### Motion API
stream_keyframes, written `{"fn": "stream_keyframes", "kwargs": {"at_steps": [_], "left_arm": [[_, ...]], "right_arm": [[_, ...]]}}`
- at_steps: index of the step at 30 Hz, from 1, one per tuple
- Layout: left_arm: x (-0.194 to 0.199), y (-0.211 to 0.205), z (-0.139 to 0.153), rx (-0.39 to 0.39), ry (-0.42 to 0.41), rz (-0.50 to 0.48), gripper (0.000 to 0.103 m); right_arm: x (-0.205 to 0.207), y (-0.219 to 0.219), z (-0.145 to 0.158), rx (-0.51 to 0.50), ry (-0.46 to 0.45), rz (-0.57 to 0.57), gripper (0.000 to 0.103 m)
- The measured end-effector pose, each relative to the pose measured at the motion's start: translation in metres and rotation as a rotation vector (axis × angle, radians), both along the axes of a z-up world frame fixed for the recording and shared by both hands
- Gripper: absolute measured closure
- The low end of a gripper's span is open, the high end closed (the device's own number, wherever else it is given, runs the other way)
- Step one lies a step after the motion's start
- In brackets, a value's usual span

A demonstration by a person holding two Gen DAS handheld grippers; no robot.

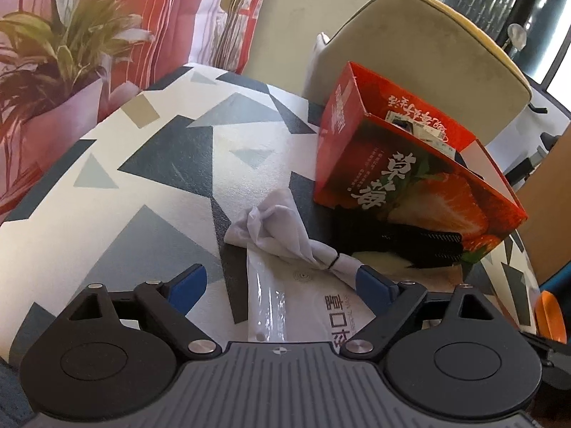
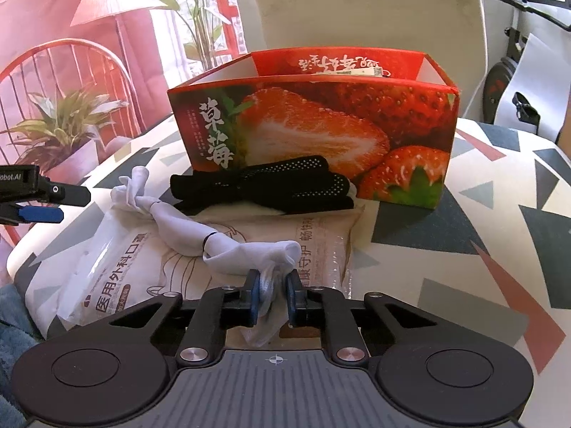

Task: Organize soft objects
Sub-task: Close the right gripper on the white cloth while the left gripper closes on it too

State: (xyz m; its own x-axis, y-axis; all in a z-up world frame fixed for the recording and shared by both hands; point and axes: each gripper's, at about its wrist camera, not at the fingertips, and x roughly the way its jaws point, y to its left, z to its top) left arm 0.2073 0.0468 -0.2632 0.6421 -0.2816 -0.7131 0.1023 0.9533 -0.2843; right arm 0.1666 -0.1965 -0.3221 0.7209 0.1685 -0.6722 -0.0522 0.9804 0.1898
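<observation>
So the thing being sorted right now is a white fabric bundle tied off with thin black bands (image 2: 214,240), a rolled sock or glove by the look of it, lying across a white plastic packet of face masks (image 2: 117,285) on the desk with the geometric-print cover (image 2: 481,214). Just behind it sit a black dotted mesh piece (image 2: 271,182) and the open red strawberry-print cardboard box (image 2: 321,125), which I'd guess is where the soft stuff goes. The bundle should be light, floppy and squashy, so it'll droop from wherever you take it; the banded waist looks like the steadiest spot, though the end works too. The right gripper (image 2: 273,296) is angled down at the desk and its blue fingers (image 2: 254,296) are pinching the near end of the white bundle. The left gripper (image 1: 282,281) tilts down too, its fingers spread wide over the other end, holding nothing.
</observation>
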Motion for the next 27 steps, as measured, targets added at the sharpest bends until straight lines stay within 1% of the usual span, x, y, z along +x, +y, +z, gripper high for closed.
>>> {"fn": "stream_keyframes", "kwargs": {"at_steps": [5, 7, 10, 14, 16, 18, 19, 20, 21, 22, 23, 24, 26, 27], "left_arm": [[0.023, 0.0, -0.006, -0.068, 0.058, 0.023, 0.019], [0.033, -0.001, -0.007, -0.08, 0.062, 0.044, 0.023], [0.053, -0.006, -0.011, -0.097, 0.08, 0.068, 0.024], [0.077, -0.01, -0.023, -0.082, 0.121, 0.103, 0.024], [0.086, -0.014, -0.028, -0.064, 0.13, 0.083, 0.024], [0.092, -0.018, -0.032, -0.027, 0.126, 0.085, 0.024], [0.094, -0.019, -0.034, -0.023, 0.122, 0.082, 0.025], [0.094, -0.02, -0.035, -0.022, 0.116, 0.079, 0.03], [0.094, -0.02, -0.036, -0.019, 0.107, 0.078, 0.046], [0.094, -0.02, -0.035, -0.014, 0.099, 0.071, 0.056], [0.094, -0.019, -0.034, -0.009, 0.093, 0.064, 0.072], [0.093, -0.018, -0.032, -0.012, 0.083, 0.057, 0.084], [0.091, -0.015, -0.031, -0.046, 0.075, 0.035, 0.093], [0.09, -0.015, -0.03, -0.048, 0.07, 0.032, 0.094]], "right_arm": [[-0.001, -0.001, -0.001, -0.004, -0.003, -0.006, 0.089], [-0.001, -0.001, -0.001, -0.004, -0.003, -0.01, 0.089], [-0.001, -0.002, -0.001, -0.004, -0.002, -0.01, 0.089], [-0.002, -0.003, -0.001, -0.002, -0.001, -0.008, 0.089], [-0.002, -0.003, -0.001, 0.0, -0.001, -0.008, 0.089], [-0.002, -0.004, -0.002, 0.004, 0.0, -0.01, 0.089], [-0.002, -0.005, -0.002, 0.007, 0.002, -0.012, 0.089], [-0.001, -0.005, -0.002, 0.009, 0.002, -0.013, 0.089], [-0.001, -0.006, -0.003, 0.01, 0.003, -0.014, 0.089], [-0.001, -0.006, -0.003, 0.01, 0.004, -0.016, 0.089], [-0.001, -0.007, -0.003, 0.013, 0.005, -0.019, 0.089], [-0.001, -0.008, -0.003, 0.017, 0.006, -0.022, 0.089], [-0.001, -0.01, -0.004, 0.027, 0.006, -0.024, 0.089], [-0.001, -0.01, -0.004, 0.028, 0.005, -0.024, 0.089]]}}
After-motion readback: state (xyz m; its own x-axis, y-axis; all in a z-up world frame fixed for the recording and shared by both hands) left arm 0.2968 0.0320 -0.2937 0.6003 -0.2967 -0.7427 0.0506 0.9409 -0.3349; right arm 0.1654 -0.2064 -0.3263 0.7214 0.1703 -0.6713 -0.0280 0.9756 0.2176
